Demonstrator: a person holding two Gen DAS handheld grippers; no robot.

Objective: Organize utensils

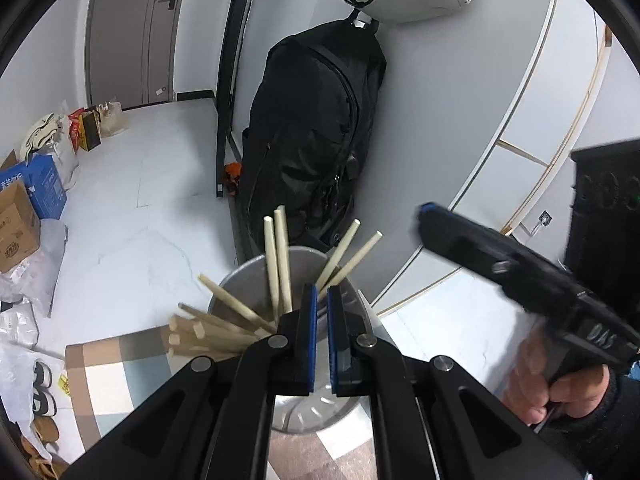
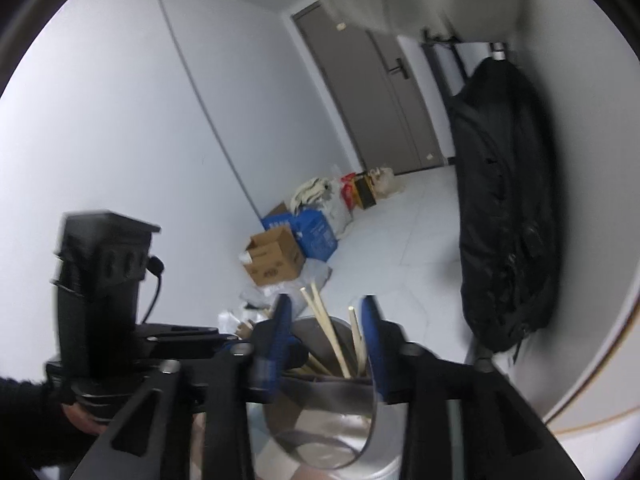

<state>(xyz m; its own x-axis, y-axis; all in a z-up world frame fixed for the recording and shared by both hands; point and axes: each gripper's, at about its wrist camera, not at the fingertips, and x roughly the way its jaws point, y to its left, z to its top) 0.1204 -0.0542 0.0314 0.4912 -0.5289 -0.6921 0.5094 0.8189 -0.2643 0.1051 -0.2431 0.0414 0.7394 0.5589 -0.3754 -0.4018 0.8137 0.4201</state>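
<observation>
Currently: black backpack [image 1: 316,136] hangs against the wall behind. Metal cup [image 1: 256,280] stands on a checked mat [image 1: 120,364], holding wooden chopsticks [image 1: 280,256] fanned out past its rim. Left hand-held gripper [image 1: 322,300] sits at the cup's near rim, blue pads nearly together, nothing seen between them. Right hand-held gripper [image 2: 326,340] has its pads apart, straddling the cup mouth, not pressing anything.

Metal holder [image 1: 256,280]: lower body hidden behind left gripper [image 1: 322,300] linkage; whether pads pinch its rim — can't tell. Chopsticks [image 1: 280,256]: bottoms hidden inside. Right gripper [image 2: 326,320] motion-blurred in both views; holder base cut off by bottom edge in right view.
</observation>
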